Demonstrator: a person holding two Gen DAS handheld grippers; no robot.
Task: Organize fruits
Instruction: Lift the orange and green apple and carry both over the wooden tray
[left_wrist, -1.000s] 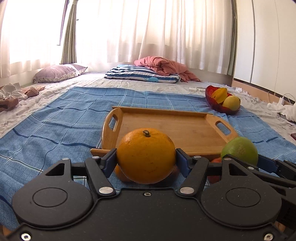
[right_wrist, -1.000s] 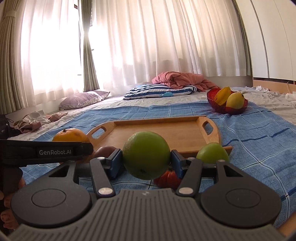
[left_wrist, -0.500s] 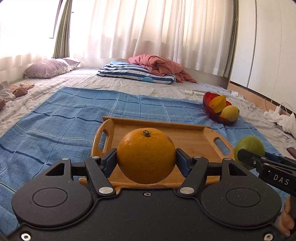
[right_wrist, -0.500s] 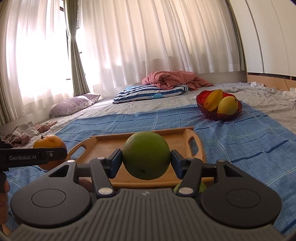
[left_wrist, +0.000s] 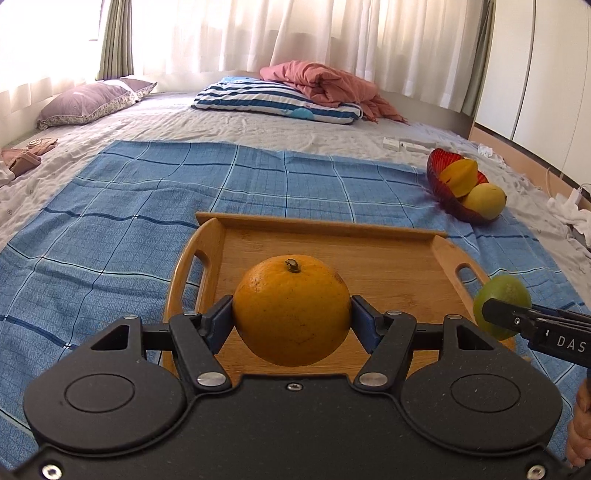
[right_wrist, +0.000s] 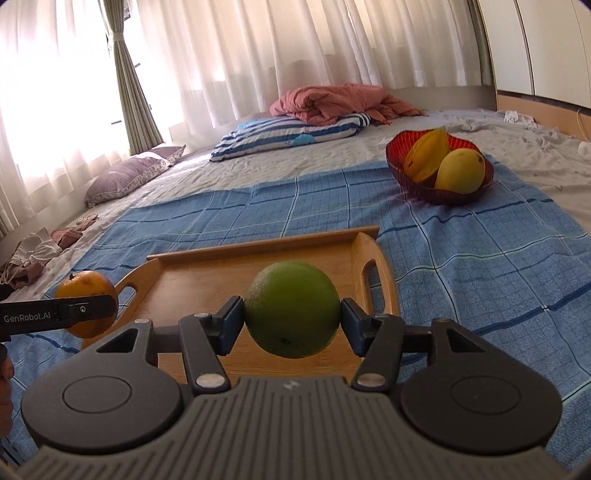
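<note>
**A:** Why were both fruits carried that way?

**B:** Each was pinched across its widest part. The left gripper (left_wrist: 291, 319) clamped the orange (left_wrist: 291, 310) between its blue pads, stem end up, and the right gripper (right_wrist: 291, 319) squeezed the green fruit (right_wrist: 291, 308) the same way. A round fruit held at the middle has the least chance of rolling out, I'd judge.

**A:** And where were they?

**B:** Both hung in the air above the near part of the wooden tray (left_wrist: 388, 254), which lay on the blue checked blanket (left_wrist: 110, 229) spread over the bed (left_wrist: 192, 118). The tray floor was bare, so either fruit could be set down anywhere inside it.

**A:** Any edges to mind?

**B:** The tray's raised rim and its two handle ends. A fruit would have to clear them before being lowered. The grippers sat side by side, close, so they might crowd each other.

**A:** Other room?

**B:** The red bowl (right_wrist: 439, 192), already holding yellow fruit, stood well apart toward the blanket's far right edge.
</note>
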